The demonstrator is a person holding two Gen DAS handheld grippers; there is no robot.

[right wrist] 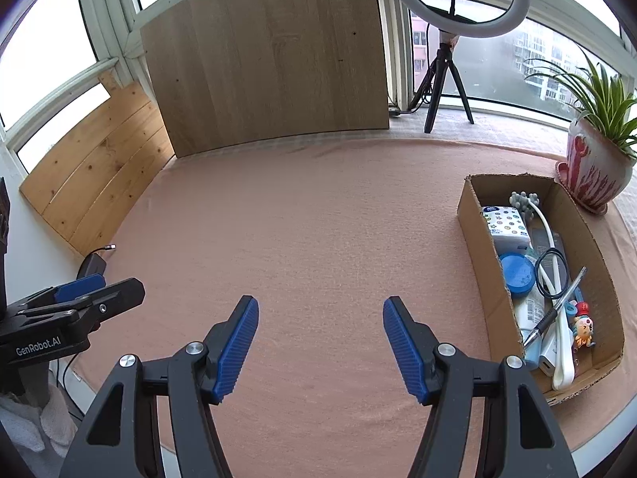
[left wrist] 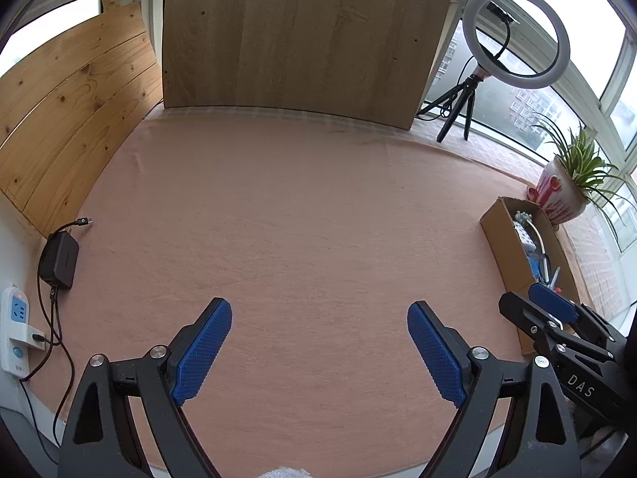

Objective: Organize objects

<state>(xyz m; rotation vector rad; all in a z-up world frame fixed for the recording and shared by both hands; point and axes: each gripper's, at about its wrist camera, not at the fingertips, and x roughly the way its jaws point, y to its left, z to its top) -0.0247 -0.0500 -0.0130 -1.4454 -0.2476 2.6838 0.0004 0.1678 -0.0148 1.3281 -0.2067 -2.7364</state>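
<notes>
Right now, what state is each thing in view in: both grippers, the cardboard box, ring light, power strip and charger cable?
left gripper: open, nothing between its blue pads.
right gripper: open, empty.
brown cardboard box: open-topped, filled with small items.
white ring light: upright on its tripod, unlit.
white power strip: one plug inserted.
black charger cable end: loose, lying on the pink cloth.

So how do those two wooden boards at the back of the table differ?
The big board is pale greyish oak with a smooth, seamless face, while the pine board is warmer orange, knotty and made of separate planks. The big board stands at the back and is much taller; the pine board is lower and lines the left side. Both stand on edge along the pink cloth.
</notes>
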